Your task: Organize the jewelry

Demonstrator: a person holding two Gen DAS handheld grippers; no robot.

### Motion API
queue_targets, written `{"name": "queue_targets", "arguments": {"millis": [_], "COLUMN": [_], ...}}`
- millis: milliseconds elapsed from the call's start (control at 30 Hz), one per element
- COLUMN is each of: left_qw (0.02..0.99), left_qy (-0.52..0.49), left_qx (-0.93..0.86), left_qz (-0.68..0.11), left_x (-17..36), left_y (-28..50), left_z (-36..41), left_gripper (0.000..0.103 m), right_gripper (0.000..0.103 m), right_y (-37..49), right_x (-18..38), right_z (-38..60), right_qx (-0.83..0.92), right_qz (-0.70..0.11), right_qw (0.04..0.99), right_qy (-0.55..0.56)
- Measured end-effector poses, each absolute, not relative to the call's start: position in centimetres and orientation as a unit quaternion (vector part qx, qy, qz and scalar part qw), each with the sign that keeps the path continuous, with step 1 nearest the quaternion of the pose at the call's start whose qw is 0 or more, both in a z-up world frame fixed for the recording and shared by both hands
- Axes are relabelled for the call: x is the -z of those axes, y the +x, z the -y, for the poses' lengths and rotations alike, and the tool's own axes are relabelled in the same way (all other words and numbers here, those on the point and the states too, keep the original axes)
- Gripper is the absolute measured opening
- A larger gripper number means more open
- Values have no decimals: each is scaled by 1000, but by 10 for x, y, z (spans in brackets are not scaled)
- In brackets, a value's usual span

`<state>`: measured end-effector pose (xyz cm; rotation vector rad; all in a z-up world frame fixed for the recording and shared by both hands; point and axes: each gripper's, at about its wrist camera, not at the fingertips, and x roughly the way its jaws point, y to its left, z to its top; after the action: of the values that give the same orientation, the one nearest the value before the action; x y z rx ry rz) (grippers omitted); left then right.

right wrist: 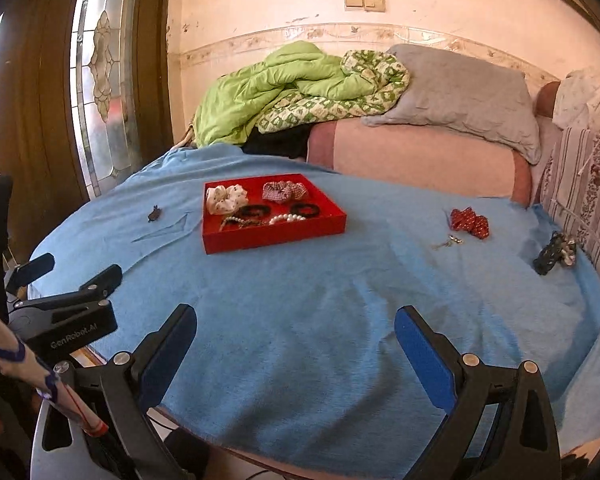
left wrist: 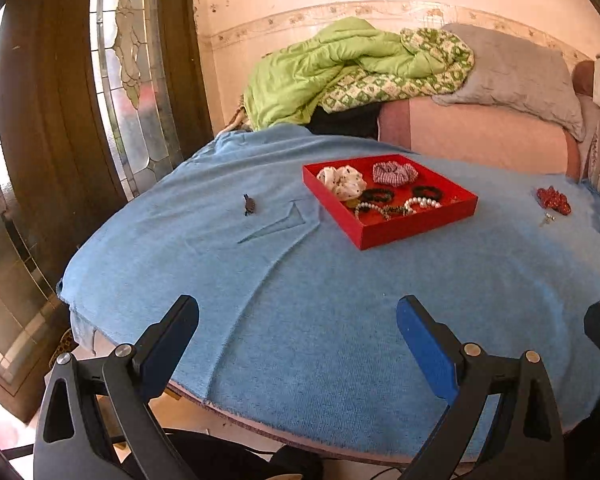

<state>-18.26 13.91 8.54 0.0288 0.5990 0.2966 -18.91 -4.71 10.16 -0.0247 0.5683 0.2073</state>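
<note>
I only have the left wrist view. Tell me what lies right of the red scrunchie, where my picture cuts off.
Observer: A dark patterned scrunchie lies near the cloth's right edge, fully seen from the right wrist.
Operator: Report the small metal piece below the red scrunchie.
Observer: It lies loose on the blue cloth, apart from the red scrunchie.
Operator: Report the right claw.
Observer: The right claw is open and empty.

Ahead of each claw, the tabletop [right wrist: 320,300] carried a plain light-blue cloth. The tray [right wrist: 276,236] was solid red. It held a white dotted scrunchie [right wrist: 226,198], a red-and-white checked scrunchie [right wrist: 284,191], black bead bracelets [right wrist: 252,212] and white pearls [right wrist: 286,218]. Right of the right claw lay a red scrunchie [right wrist: 470,222] with white dots.
</note>
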Motion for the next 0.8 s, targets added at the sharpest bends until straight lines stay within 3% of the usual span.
{"name": "queue_targets", "arguments": {"millis": [800], "left_qw": [938], "left_qy": [3], "left_qx": [-135], "left_qz": [-319], "left_x": [-77], "left_y": [-175], "left_z": [-138], "left_gripper": [99], "right_gripper": [101], "right_y": [-178], "right_x": [-90], "right_z": [51], "right_qx": [-109], "right_qz": [-313], "right_qw": [943], "right_qy": [-1]}}
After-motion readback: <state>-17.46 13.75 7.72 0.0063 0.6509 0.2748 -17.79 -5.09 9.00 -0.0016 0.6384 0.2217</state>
